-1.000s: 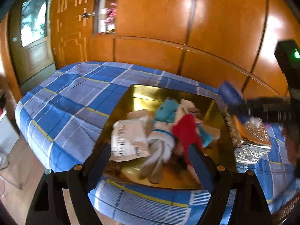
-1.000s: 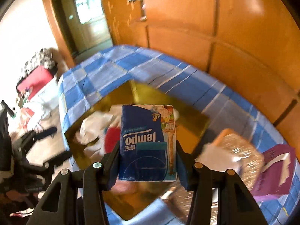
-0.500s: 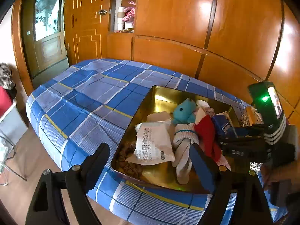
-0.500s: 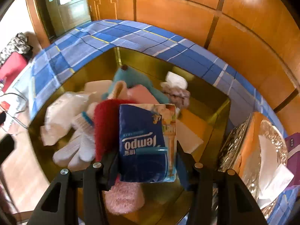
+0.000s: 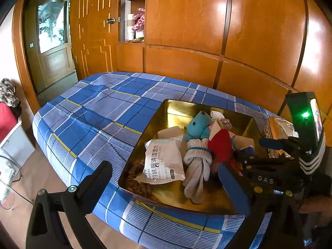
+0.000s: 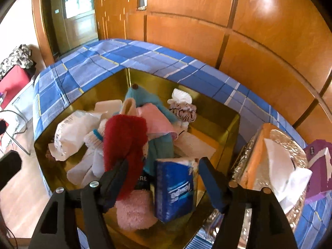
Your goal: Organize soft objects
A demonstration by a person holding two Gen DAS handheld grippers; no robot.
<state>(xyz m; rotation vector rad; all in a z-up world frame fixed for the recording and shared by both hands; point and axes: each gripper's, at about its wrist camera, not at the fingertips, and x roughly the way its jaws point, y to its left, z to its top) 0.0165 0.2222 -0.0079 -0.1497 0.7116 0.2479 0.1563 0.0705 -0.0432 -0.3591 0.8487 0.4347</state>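
Observation:
A gold tray (image 6: 108, 89) on the blue plaid cloth holds a red fuzzy sock (image 6: 124, 141), a teal plush (image 6: 145, 99), white gloves (image 6: 91, 157), a pink sock (image 6: 132, 209) and a white wipes pack (image 5: 161, 161). A blue tissue pack (image 6: 176, 186) stands on end in the tray's near right corner, between the jaws of my right gripper (image 6: 164, 161). Those jaws are opening and neither pad touches the pack. My left gripper (image 5: 162, 166) hovers over the tray's near edge, its jaws opening wide with nothing between them. The right gripper (image 5: 269, 166) shows low over the tray's right side.
A silver-covered tissue box (image 6: 276, 157) with a tissue sticking out stands right of the tray, a purple pack (image 6: 319, 166) beyond it. Wooden wardrobe panels (image 5: 249, 41) back the table. A door (image 5: 51, 41) and a red bag (image 6: 12, 81) are to the left.
My right gripper came down into the tray with the tissue pack and its jaws spread, leaving the pack standing. My left gripper's jaws widened.

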